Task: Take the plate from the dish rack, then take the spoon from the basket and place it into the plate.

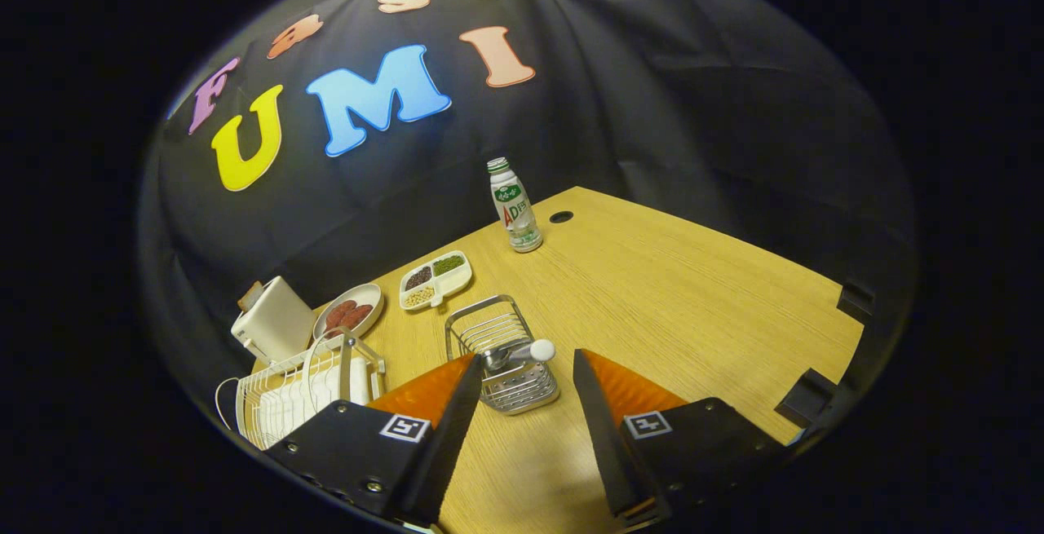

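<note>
At nine o'clock a white dish rack (298, 391) sits at the desk's (693, 306) edge, a plate (312, 387) upright in it. At twelve o'clock, just ahead of the released, empty jaws, the wire basket (502, 355) holds the spoon (522, 352). From one to three o'clock runs bare wooden desk.

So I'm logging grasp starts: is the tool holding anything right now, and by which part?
Nothing is held. The tool is open, its fingers apart and bare, with the wire metal basket and its white-tipped metal spoon just ahead of them.
</note>
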### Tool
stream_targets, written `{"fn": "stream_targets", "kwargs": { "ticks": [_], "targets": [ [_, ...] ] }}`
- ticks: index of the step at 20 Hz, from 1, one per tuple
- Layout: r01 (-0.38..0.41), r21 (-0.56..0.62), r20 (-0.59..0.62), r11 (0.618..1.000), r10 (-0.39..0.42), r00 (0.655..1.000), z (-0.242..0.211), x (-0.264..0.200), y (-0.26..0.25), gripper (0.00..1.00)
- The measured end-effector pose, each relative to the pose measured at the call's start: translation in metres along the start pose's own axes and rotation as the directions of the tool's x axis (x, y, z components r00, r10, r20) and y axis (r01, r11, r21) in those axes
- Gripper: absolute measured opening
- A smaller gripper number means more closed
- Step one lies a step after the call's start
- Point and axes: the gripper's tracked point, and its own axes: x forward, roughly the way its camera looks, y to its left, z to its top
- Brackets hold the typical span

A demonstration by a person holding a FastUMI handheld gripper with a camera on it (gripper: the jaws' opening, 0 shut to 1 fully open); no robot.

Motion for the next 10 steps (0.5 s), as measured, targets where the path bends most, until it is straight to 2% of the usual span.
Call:
{"fn": "stream_targets", "kwargs": {
  "ticks": [1,2,6,7,8,10],
  "targets": [
    [0.001,-0.004,0.011,1.000,-0.001,1.000,0.003,0.004,-0.001,0.70],
    [0.006,-0.009,0.017,1.000,-0.006,1.000,0.007,0.005,-0.003,0.62],
    [-0.002,-0.023,0.023,1.000,0.002,1.000,0.013,0.014,-0.002,0.56],
    [-0.005,-0.030,0.024,1.000,0.005,1.000,0.012,0.017,-0.002,0.46],
    [0.003,-0.040,0.010,0.999,-0.002,1.000,0.010,0.020,-0.004,0.27],
    [-0.022,-0.044,0.011,0.999,0.022,1.000,0.015,0.019,0.003,0.27]
  ]
}}
